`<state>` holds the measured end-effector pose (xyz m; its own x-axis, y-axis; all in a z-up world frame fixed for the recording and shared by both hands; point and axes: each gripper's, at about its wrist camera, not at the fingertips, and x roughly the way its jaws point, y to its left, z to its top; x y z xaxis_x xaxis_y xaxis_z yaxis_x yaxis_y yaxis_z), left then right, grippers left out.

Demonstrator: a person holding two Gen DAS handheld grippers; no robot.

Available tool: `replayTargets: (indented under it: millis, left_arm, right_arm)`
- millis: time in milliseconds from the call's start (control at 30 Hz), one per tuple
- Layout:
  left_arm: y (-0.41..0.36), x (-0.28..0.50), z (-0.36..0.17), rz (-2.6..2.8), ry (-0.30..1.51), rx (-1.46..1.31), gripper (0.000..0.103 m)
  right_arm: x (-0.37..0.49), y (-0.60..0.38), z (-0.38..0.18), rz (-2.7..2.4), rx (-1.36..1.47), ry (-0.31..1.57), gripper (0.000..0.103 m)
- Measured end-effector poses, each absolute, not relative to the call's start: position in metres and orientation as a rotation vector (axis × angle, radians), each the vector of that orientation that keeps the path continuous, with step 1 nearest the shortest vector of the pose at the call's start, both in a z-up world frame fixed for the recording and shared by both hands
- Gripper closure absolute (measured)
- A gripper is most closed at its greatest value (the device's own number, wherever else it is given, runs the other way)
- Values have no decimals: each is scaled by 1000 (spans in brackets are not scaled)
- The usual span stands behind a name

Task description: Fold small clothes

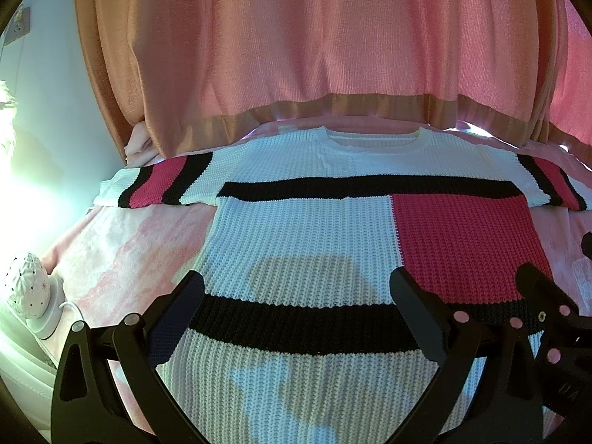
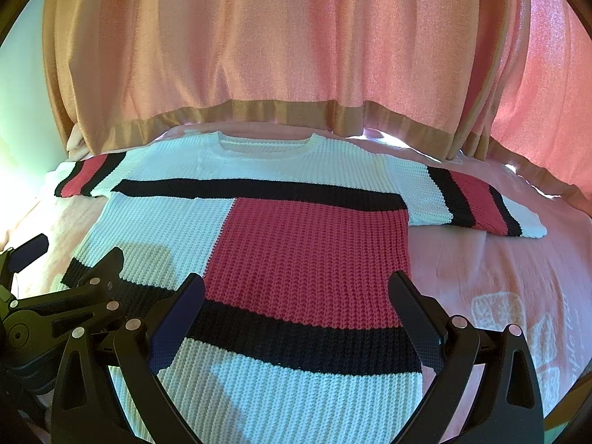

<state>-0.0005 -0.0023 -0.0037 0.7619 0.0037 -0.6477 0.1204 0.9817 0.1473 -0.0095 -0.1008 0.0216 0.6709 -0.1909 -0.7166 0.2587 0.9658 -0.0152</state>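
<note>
At the far left of the left wrist view a white lamp [image 1: 27, 288] stands beside the bed, just off the pink bedspread [image 1: 122, 259]. Across the middle of both views a knitted sweater [image 1: 307, 229] lies flat and face up on that bedspread, neckline toward the curtain [image 1: 296, 55] at the top of the frame, both short sleeves spread out sideways. Nothing is folded yet, so the task appears to be at its very start.

The left gripper [image 1: 296, 288] hovers over the hem area in the lower middle of its frame, fingers wide apart and holding nothing. The right gripper [image 2: 296, 288] hovers likewise over the red panel and black band, fingers apart and empty.

The next move probably calls for each gripper to descend to a sleeve or side edge and pinch the thick knit.
</note>
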Motion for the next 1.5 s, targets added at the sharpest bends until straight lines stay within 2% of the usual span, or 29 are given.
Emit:
replayTargets:
  millis: [933,1133,1267,1367,1433,1500]
  left_arm:
    - [-3,6,5,-66,709,176,5]
    - [-19,29,38,-111,655,227,5]
    - [-37,55,45,-141,645,244,5]
    - [-47,69,35,-140,661,229,5]
    - [-52,77,26,-150,713,217,5]
    - [-56,83,18,-159,744,211,5]
  right_arm:
    - [-5,-120,31,-248,101,806,6]
    - [17,-252,62,-378,207,812,6]
    - [26,-380,44,-562,356,826,6]
    - [19,-470,6,-698,488,861,15]
    - [9,-515,-19,-757,569,866,26]
    - [2,-546,-38,-810,619,863,27]
